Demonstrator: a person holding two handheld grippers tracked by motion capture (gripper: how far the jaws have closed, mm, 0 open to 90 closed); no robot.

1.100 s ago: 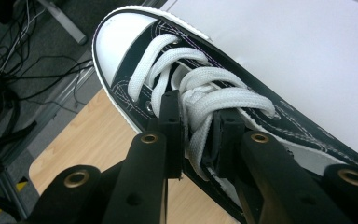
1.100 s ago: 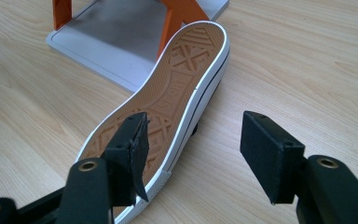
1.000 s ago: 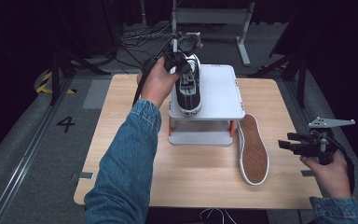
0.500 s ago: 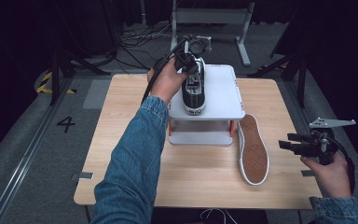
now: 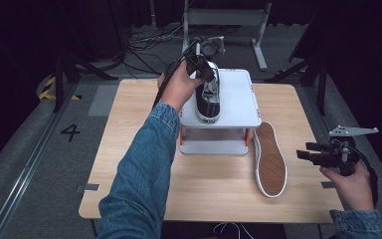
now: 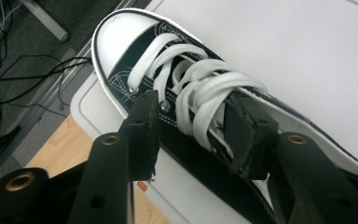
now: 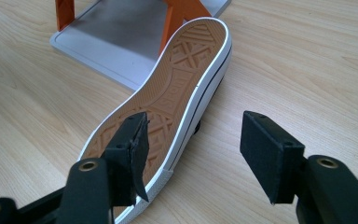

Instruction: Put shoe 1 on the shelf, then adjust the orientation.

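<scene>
Readable markings

A white "4" is marked on the grey floor point(image 5: 30, 164), left of the wooden table point(image 5: 129, 114).

A black shoe point(image 5: 209, 99) with white laces stands on top of a white stand point(image 5: 238, 102) near the far side of a wooden table point(image 5: 129, 129). The left gripper point(image 5: 205, 67) is over the shoe's far end, and its jaws have just been opening around the shoe. A blue sleeve point(image 5: 139, 174) reaches to it from the near edge. A second shoe point(image 5: 270, 159) lies on the table with its brown sole up, just right of the stand. The right gripper point(image 5: 311, 155) is held near the table's right edge, apart from that shoe, pointing left toward it. The floor point(image 5: 45, 149) is grey with a number four on it.
</scene>
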